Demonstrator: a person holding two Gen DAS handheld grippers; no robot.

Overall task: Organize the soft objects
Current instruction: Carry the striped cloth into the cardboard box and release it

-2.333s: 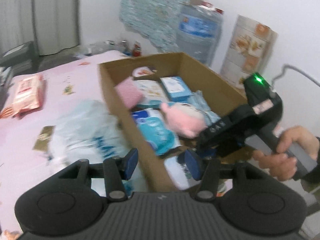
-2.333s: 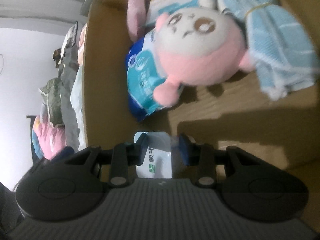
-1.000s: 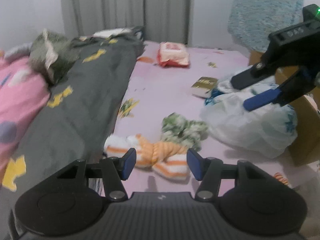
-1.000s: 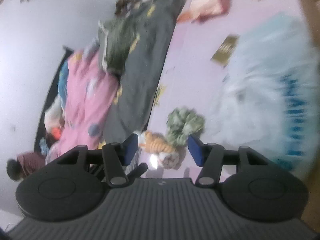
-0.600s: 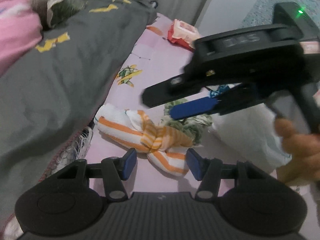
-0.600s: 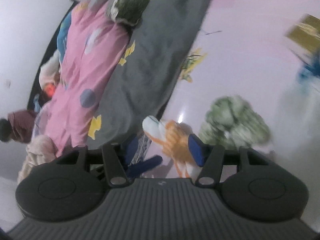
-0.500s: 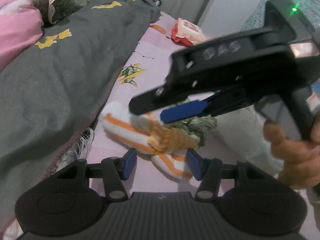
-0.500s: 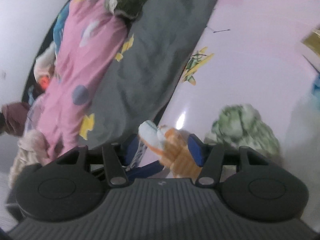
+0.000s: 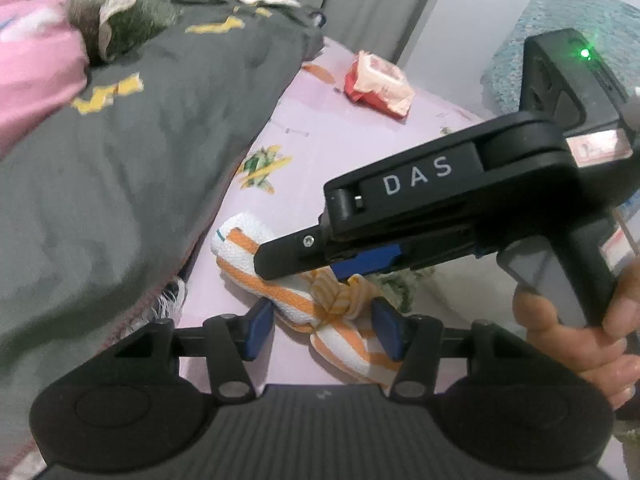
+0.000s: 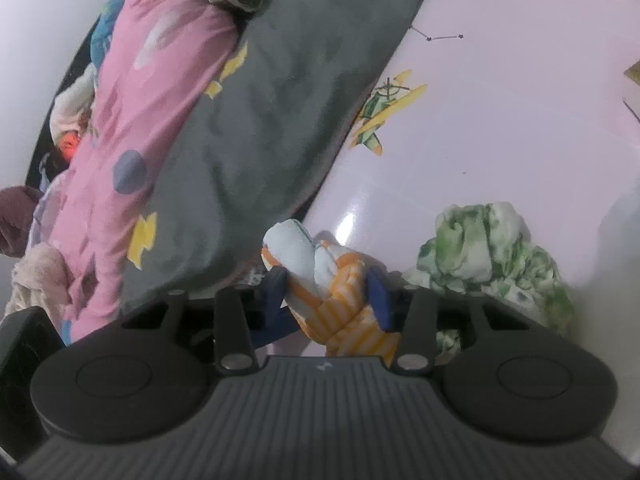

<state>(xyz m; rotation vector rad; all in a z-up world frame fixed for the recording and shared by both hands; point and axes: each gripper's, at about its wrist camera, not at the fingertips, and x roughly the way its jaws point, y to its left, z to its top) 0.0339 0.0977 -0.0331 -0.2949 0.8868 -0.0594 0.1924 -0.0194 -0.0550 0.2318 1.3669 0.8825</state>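
Observation:
A knotted orange-and-white striped towel (image 9: pixel 288 300) lies on the pink sheet (image 9: pixel 328 128) beside a grey blanket. My right gripper (image 10: pixel 328 292) reaches down over the towel's knot (image 10: pixel 340 280); its jaws are closing, with both blue pads against the cloth. In the left wrist view the black body of the right gripper (image 9: pixel 440 200) crosses above the towel, held by a person's hand (image 9: pixel 580 344). My left gripper (image 9: pixel 323 330) stays open just short of the towel, whose near end lies between its fingers untouched.
A crumpled green-and-white cloth (image 10: pixel 492 248) lies just right of the towel. A red-and-white packet (image 9: pixel 376 86) sits farther back on the sheet. The grey blanket (image 9: pixel 120 160) and a pink quilt (image 10: pixel 160 80) are heaped along the left.
The right gripper came away from the cardboard box, swung in over the striped towel and narrowed its jaws onto the knot. The left gripper turned from the box and drew closer to the towel.

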